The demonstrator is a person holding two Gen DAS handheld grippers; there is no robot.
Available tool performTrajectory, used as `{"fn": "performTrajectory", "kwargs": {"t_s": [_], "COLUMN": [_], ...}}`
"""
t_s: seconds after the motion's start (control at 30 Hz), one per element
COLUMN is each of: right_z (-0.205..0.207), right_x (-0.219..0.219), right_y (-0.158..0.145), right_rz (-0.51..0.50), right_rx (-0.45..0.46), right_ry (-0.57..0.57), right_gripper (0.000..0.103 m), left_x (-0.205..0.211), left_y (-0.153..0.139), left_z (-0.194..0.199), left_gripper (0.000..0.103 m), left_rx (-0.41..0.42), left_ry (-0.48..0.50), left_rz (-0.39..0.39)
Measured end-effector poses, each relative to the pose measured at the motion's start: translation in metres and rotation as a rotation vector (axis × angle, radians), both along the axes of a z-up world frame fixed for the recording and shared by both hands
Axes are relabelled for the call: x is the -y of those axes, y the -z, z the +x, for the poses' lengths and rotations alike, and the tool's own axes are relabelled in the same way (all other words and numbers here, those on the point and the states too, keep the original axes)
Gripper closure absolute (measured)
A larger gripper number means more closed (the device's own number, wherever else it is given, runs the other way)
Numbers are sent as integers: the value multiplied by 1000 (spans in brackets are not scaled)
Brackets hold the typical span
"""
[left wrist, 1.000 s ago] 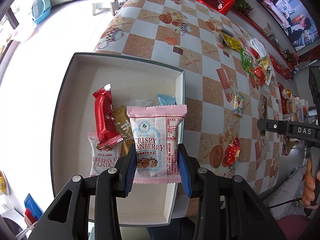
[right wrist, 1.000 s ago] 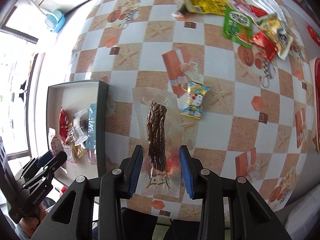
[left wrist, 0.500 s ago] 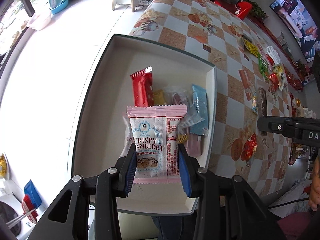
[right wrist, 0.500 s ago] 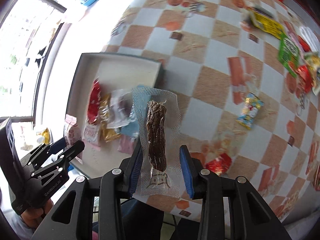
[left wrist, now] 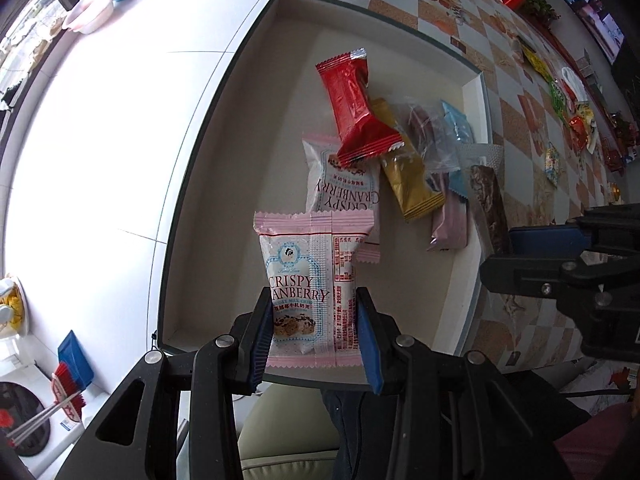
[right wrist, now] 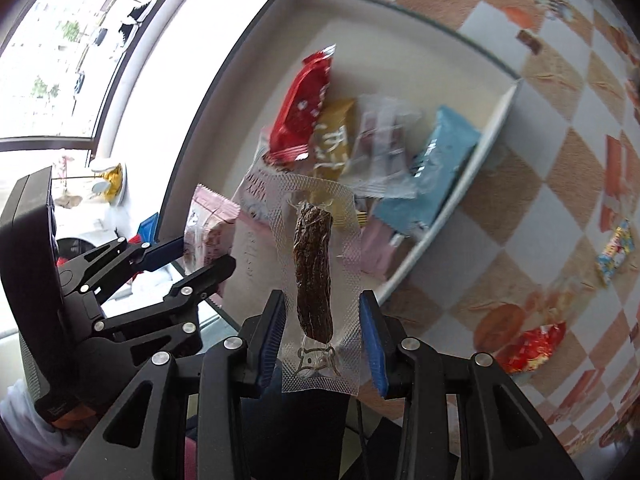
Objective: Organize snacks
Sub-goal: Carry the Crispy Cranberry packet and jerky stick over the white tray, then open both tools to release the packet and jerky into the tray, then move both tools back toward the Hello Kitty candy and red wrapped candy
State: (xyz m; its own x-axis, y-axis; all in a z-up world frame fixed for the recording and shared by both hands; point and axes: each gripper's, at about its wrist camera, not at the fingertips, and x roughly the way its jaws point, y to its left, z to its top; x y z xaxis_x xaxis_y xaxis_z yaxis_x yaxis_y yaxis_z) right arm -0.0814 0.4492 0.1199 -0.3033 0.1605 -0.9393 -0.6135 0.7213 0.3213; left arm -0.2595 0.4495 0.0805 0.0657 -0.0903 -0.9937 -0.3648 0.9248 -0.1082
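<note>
Your left tool (left wrist: 312,326) pinching a pink cranberry packet (left wrist: 310,280) over the tray (left wrist: 240,128), your right tool (right wrist: 323,334) pinching a clear-wrapped brown snack stick (right wrist: 314,276) at its three o'clock, red wrapper (left wrist: 356,110) at twelve.

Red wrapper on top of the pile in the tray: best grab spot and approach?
Take the red wrapper across its narrow width at mid-length, coming straight down from above. It lies flat on top of the other packets, long axis running up the tray, so both long edges look exposed. Avoid the crimped lower end: it overlaps the cranberry packet and the gold bar, so a pinch there might snag them.
</note>
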Motion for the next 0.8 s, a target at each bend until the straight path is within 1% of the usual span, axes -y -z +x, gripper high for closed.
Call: {"fn": "performTrajectory", "kwargs": {"t_s": [0.2, 0.3, 0.33, 0.37, 0.4, 0.43, 0.47, 0.5, 0.53, 0.6, 0.67, 0.77, 0.8], "right_z": [-5, -14, -17, -18, -19, -18, -17, -8, -4, 5, 16, 35, 42], "right_x": [-16, -28, -29, -31, -32, -32, -31, -23, -20, -10, 8, 47, 66], "right_y": [20, 29, 29, 30, 29, 29, 27, 22, 19, 15, 13, 20, 25], "right_rz": [-15, -30, -37, -44, -49, -56, -62, -65, -65, -66, -80, -116, -130], "right_rx": [-44, -57, -55, -51, -46, -37, -21, 3, 27, 36, 39, 20, 2], "right_ry": [-6, -17, -21, -23, -25, -24, -19, -8, 9, 49, 112, 259, 337], "right_gripper": [64, 59, 59, 59, 56, 36, 11, 4, 2, 2, 2, 2, 2], "left_x": [2, 5, 6, 7, 7, 7, 7, 7, 8, 7, 9, 13, 16], "left_y": [12, 17, 19, 19, 19, 19, 18, 17, 16, 14, 10, 4, 2], "left_z": [0, 4, 5, 7, 7, 8, 9, 10, 12, 16, 21, 25, 29], "left_gripper": [60, 57, 50, 41, 37, 33, 32, 31, 31, 30, 30, 29, 29], "left_rx": [-39, -57, -62, -64, -64, -61, -55, -55, -55, -51, -44, -30, -26], "left_ry": [17, 36, 43, 43, 41, 39, 38, 38, 38, 38, 42, 52, 56], "left_rz": [15, 30, 33, 35, 37, 39, 37, 36, 35, 30, 29, 24, 22]}}
